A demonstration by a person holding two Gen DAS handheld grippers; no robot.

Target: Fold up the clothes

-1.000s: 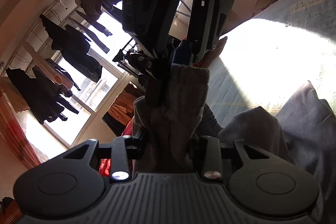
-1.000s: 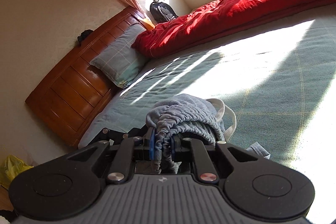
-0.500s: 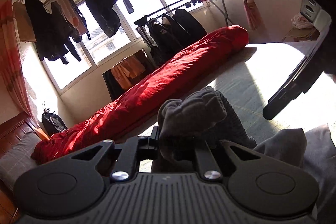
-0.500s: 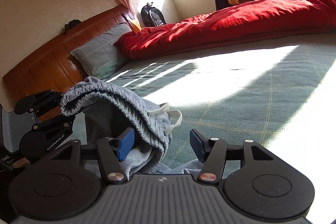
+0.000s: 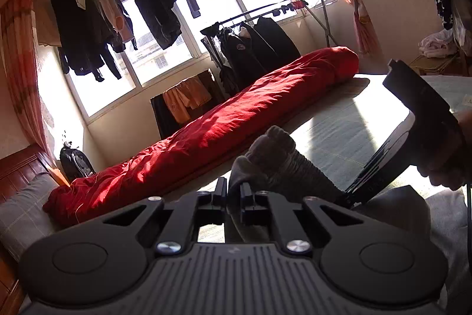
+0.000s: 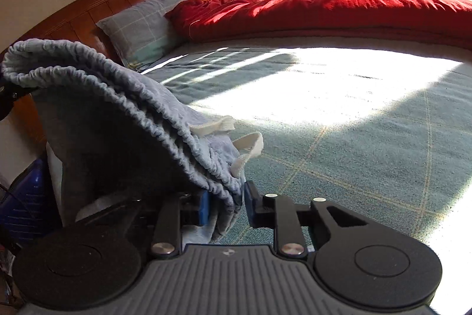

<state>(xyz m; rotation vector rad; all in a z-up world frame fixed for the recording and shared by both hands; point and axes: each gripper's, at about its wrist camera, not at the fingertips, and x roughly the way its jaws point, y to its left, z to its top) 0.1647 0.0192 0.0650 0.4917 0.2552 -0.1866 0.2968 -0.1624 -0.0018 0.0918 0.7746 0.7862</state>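
Grey-blue pants with a gathered elastic waistband and a white drawstring hang between my two grippers above the bed. In the right wrist view, my right gripper has its jaws closing on the waistband by the drawstring, and the blue pads press the cloth. In the left wrist view, my left gripper is shut on the other end of the waistband, which bunches up above its fingers. The right gripper's body and the hand holding it show at the right there.
The bed has a green checked sheet, with a red duvet along its far side. A pillow leans on the wooden headboard. A clothes rack and hanging clothes stand by the window. A blue case is at the bedside.
My right gripper let go of the waistband, dropped lower and closed on it again near the drawstring. My left gripper rolled upright, rose and tightened on its bunch of cloth.
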